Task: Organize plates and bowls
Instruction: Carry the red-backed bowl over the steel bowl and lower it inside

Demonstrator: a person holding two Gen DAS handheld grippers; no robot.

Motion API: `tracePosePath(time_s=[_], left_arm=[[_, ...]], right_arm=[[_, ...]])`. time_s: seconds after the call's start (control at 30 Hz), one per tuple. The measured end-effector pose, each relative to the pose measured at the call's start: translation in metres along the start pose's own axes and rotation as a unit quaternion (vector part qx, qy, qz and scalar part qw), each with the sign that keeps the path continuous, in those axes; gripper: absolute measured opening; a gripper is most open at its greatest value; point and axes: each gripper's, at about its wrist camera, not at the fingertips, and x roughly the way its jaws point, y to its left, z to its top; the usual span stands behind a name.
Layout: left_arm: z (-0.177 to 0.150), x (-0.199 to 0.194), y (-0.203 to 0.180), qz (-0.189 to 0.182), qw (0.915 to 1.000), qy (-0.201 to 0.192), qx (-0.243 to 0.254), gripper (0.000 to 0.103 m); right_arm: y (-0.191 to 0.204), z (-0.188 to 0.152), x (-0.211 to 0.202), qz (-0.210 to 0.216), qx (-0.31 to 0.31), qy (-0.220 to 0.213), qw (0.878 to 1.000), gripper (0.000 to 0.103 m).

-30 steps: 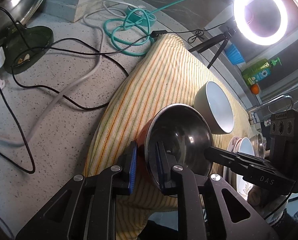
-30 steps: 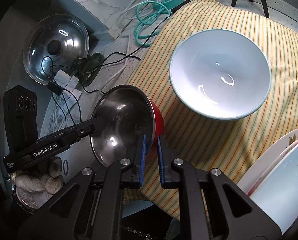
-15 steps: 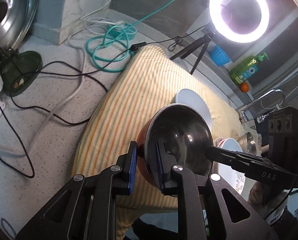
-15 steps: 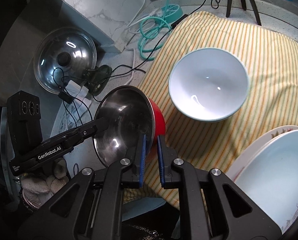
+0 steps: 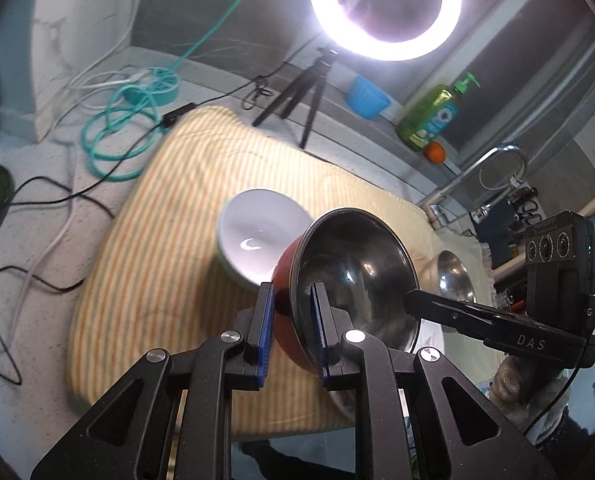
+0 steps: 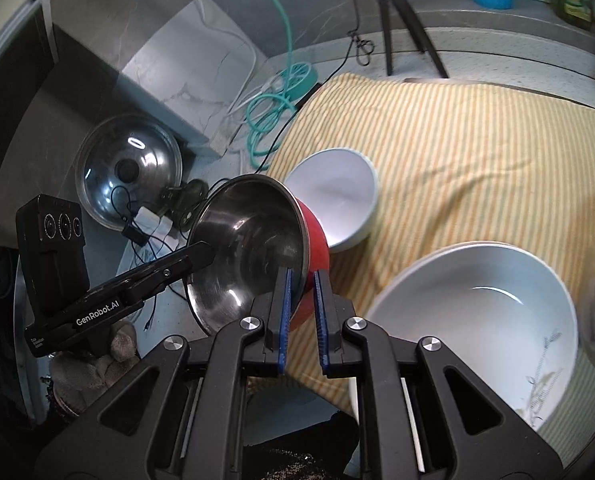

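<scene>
Red steel-lined bowl (image 5: 349,276) is clamped at opposite rims by left gripper (image 5: 291,332), marked "GenRobot.AI", and right gripper (image 6: 301,312), marked "DAS".

Both tongs are black with blue pads and silver screws: left tongs (image 5: 291,334), right tongs (image 6: 300,314). White letters "GenRobot.AI" and "DAS". Grey knitted gloves.

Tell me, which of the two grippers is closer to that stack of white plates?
Right. The right gripper grips the red steel bowl on the rim side next to the white plates; the left gripper grips the bowl's opposite rim, farther away.
</scene>
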Motion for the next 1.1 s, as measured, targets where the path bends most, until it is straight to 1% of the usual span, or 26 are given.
tracePosePath(time_s=[0.27, 0.57, 0.87, 1.1], left_arm=[[0.005, 0.028, -0.055, -0.032, 0.9984, 0.013, 0.044, 0.016], [0.004, 0.068, -0.118, -0.070, 0.9935, 0.035, 0.083, 0.016], [0.005, 0.108, -0.168, -0.090, 0.9882, 0.058, 0.109, 0.016], [0.001, 0.138, -0.198, -0.091, 0.9842, 0.077, 0.131, 0.016]], right_arm=[[-0.043, -0.008, -0.048, -0.022, 0.038, -0.040, 0.998, 0.012], [-0.100, -0.019, -0.101, -0.054, 0.082, -0.076, 0.992, 0.012], [-0.150, -0.030, -0.139, -0.079, 0.119, -0.100, 0.985, 0.012], [-0.189, -0.034, -0.154, -0.095, 0.140, -0.104, 0.980, 0.012]])
